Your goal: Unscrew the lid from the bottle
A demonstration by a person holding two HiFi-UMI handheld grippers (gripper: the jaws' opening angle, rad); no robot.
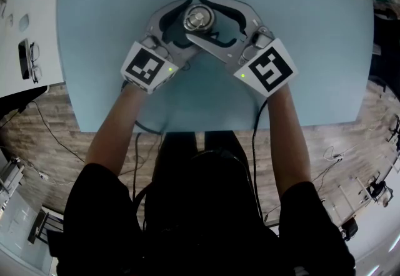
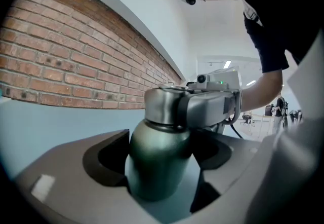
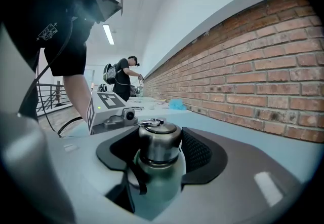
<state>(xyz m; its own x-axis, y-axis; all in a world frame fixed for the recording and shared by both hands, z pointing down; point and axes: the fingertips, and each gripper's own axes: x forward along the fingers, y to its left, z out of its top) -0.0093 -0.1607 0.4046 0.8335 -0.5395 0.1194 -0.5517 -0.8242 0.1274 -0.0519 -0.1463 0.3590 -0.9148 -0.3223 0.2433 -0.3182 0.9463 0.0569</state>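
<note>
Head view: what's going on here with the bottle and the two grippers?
A person at a light blue table holds a gripper in each hand. The left gripper is closed around the body of a green metal bottle, which stands upright on the table. The right gripper looks clamped on its steel lid. The lid sits on the bottle's neck, so it is not off yet.

The bottle (image 2: 157,162) stands mid-table (image 1: 300,50), lid (image 3: 159,142) on top. The left gripper (image 1: 181,22) closes on its body from the left, the right gripper (image 1: 212,19) on the lid from the right (crossing above the left one). Glasses (image 1: 34,62) lie left of the table
</note>
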